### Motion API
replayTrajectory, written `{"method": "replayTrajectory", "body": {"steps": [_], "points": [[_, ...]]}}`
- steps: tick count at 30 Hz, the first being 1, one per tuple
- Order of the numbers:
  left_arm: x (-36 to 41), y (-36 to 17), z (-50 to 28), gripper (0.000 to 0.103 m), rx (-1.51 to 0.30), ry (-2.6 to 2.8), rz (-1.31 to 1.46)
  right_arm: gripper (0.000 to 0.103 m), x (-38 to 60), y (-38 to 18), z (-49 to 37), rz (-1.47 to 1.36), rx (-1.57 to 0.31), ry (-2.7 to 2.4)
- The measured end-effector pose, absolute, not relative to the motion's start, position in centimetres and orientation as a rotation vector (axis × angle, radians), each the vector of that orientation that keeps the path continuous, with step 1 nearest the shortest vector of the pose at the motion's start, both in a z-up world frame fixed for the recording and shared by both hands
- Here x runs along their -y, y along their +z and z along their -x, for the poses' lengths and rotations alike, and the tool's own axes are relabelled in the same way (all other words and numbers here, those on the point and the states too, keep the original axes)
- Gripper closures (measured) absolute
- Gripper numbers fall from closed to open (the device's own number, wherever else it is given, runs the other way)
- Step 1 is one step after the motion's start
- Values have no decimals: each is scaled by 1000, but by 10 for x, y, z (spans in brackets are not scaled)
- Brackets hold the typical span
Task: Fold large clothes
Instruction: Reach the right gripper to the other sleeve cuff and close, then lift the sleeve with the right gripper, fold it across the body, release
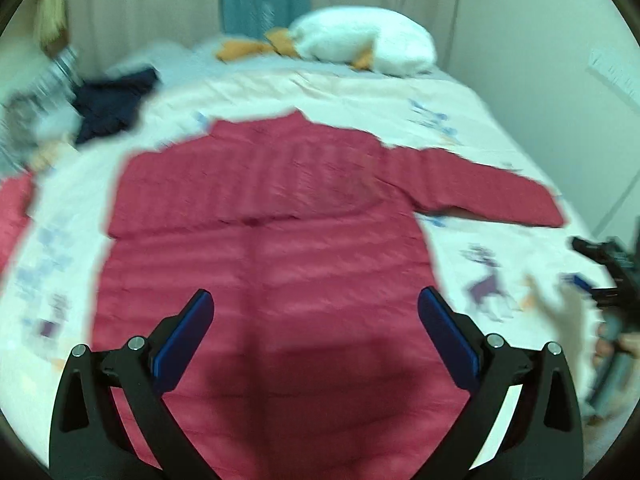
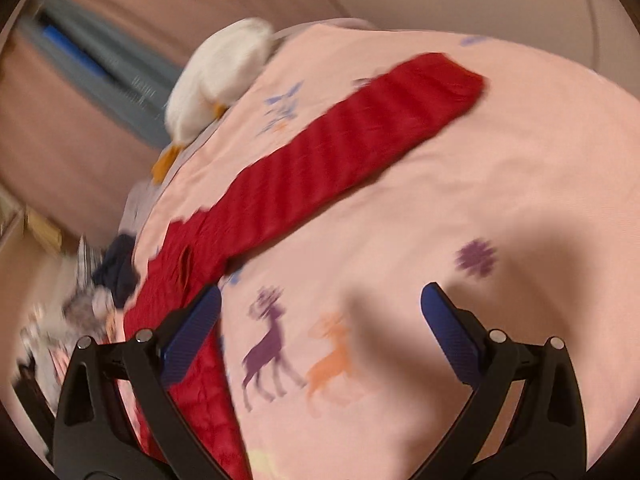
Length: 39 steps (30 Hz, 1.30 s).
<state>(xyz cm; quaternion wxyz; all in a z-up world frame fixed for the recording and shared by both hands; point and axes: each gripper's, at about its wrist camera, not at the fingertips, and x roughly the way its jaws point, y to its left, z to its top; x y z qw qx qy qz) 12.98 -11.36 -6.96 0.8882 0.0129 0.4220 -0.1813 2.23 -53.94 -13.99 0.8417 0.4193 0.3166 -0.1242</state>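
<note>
A large red quilted jacket lies flat on the bed, collar toward the far end. Its left sleeve is folded across the chest; its right sleeve stretches out to the right. My left gripper is open and empty, hovering over the jacket's lower part. The right wrist view shows the outstretched sleeve running diagonally and the jacket's right edge under the left finger. My right gripper is open and empty above the bedspread beside the jacket. It also shows at the right edge of the left wrist view.
The bed has a pale pink bedspread with a deer print. A white plush duck lies at the head. A dark navy garment and mixed clutter sit at the far left. Curtains and a wall stand behind the bed.
</note>
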Motion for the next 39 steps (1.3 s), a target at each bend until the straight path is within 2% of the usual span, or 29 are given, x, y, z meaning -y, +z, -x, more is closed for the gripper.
{"method": "replayTrajectory", "body": {"steps": [5, 15, 21, 23, 25, 28, 29, 30, 34, 39], "points": [[103, -84, -138, 1, -959, -452, 143, 2, 584, -157, -20, -987, -644, -331], [72, -101, -152, 1, -1013, -343, 204, 2, 625, -177, -54, -1094, -581, -374], [67, -109, -160, 1, -1038, -322, 210, 11, 637, -184, -83, -1155, -531, -378], [68, -110, -163, 1, -1042, -315, 204, 17, 641, -187, -90, -1172, -512, -392], [68, -112, -165, 1, -1046, -311, 204, 27, 648, -191, -94, -1200, -493, -415], [66, -116, -170, 1, -1054, -299, 204, 53, 656, -196, -100, -1218, -481, -450], [65, -116, -171, 1, -1055, -294, 205, 71, 658, -198, -101, -1210, -491, -470], [63, -117, -172, 1, -1057, -290, 208, 81, 660, -202, -101, -1210, -501, -486], [55, -120, -175, 1, -1061, -271, 224, 92, 659, -203, -95, -1206, -483, -482], [41, -124, -175, 1, -1063, -258, 255, 96, 632, -157, -98, -1008, -476, -475]]}}
